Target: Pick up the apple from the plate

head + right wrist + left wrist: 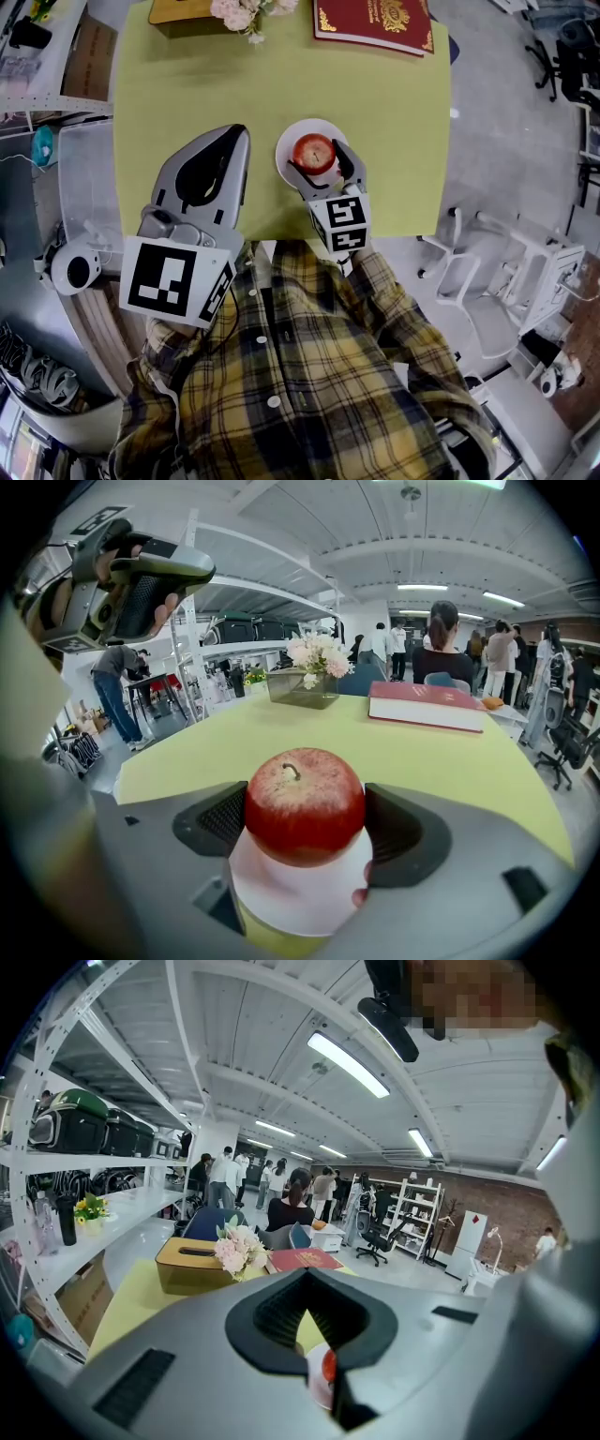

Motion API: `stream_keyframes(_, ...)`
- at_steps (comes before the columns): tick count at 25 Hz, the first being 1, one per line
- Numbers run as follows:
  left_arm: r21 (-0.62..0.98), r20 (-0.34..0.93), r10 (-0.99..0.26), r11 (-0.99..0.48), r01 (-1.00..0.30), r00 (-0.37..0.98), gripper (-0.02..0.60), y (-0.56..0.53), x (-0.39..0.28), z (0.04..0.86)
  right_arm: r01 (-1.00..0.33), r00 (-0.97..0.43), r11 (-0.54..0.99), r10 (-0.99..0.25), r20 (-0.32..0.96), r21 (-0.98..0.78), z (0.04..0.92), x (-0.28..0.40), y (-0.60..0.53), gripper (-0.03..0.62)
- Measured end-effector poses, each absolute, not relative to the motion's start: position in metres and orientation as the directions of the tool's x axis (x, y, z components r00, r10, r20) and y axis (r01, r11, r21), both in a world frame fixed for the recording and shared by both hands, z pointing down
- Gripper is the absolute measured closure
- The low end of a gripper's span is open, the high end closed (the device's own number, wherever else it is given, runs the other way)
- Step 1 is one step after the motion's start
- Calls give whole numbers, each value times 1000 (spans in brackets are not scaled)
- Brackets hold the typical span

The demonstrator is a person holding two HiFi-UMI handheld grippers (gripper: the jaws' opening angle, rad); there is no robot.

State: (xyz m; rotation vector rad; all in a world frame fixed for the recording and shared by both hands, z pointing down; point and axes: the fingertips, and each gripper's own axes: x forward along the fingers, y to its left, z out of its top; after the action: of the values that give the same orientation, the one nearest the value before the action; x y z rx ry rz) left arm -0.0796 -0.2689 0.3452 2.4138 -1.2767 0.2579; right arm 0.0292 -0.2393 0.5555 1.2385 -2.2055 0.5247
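Observation:
A red apple [314, 150] [303, 803] sits over a small white plate [292, 141] [300, 897] near the front edge of the yellow-green table [206, 84]. My right gripper [318, 157] [303, 822] is shut on the apple, with a black pad pressed against each side. Whether the apple touches the plate I cannot tell. My left gripper [238, 132] [305, 1265] hovers over the table to the left of the plate, shut and empty. Through the gap in its jaws a sliver of the apple [328, 1368] and plate [317, 1389] shows.
At the table's far edge are a tan tissue box [186, 9] [192, 1262] with pink flowers [246, 13] [317, 654] and a red book [373, 22] [427, 705]. White chairs [511, 272] stand on the right, shelving [84, 1138] on the left. People stand in the background.

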Motion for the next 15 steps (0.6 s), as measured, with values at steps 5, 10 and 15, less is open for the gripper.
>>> stream_keyframes(5, 257, 328, -753, -510, -821, 570, 577, -273, -79, 340, -866, -429, 493, -658, 618, -76, 545, 30, -246, 212)
stream_keyframes(10, 255, 313, -756, -516, -818, 574, 577, -278, -76, 332, -868, -438, 489, -670, 600, -87, 530, 32, -252, 212)
stream_keyframes(15, 248, 288, -764, -523, -815, 578, 577, -284, -75, 318, -870, -442, 486, -695, 568, -82, 506, 34, -261, 212)
